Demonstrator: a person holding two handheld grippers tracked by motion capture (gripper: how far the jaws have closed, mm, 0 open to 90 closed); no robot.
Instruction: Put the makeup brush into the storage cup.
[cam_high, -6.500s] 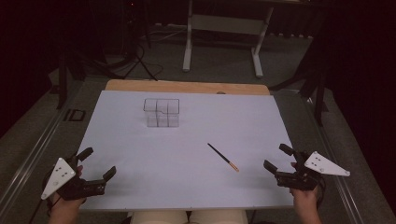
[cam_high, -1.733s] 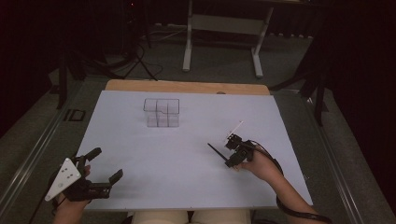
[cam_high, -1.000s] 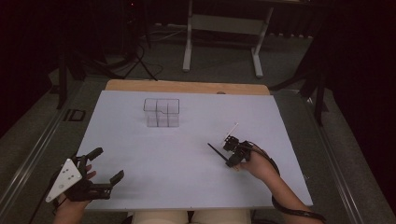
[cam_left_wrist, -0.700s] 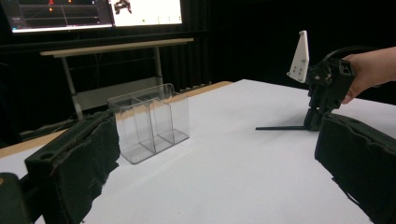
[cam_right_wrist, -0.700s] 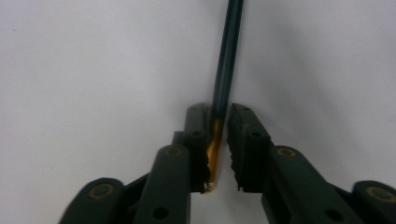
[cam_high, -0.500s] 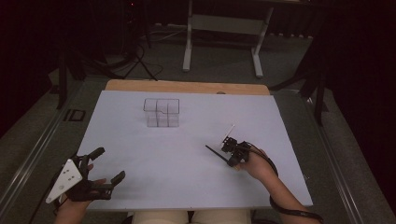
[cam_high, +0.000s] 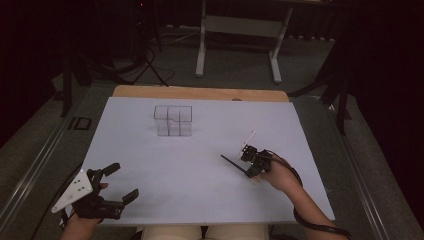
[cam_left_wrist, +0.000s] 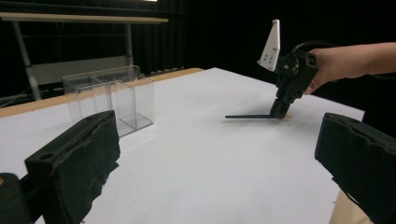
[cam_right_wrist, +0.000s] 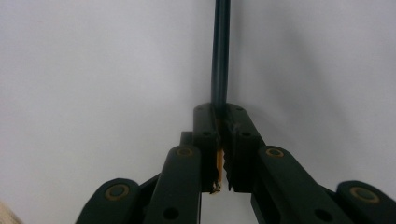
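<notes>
A dark pencil (cam_high: 232, 163) with a tan end lies level at the white table top (cam_high: 200, 150), right of the middle. My right gripper (cam_high: 251, 172) is shut on its near end. In the right gripper view the jaws (cam_right_wrist: 222, 121) pinch the tan end and the dark shaft (cam_right_wrist: 221, 51) runs straight away from them. I cannot tell whether the pencil is off the surface. My left gripper (cam_high: 124, 181) rests open at the front left corner with nothing between its jaws. The left gripper view looks past its own gripper (cam_left_wrist: 217, 135) to the right gripper (cam_left_wrist: 280, 109) and the pencil (cam_left_wrist: 247, 116).
A clear plastic box (cam_high: 173, 120) with several compartments stands at the back middle of the table, also in the left gripper view as the clear box (cam_left_wrist: 109, 98). A wooden edge (cam_high: 200, 92) runs along the far side. Beyond it stands a metal frame (cam_high: 240, 25).
The right gripper has come in from the front right edge to the pencil and shut on its near end. The pencil's far tip has swung slightly left. The left gripper has barely shifted.
</notes>
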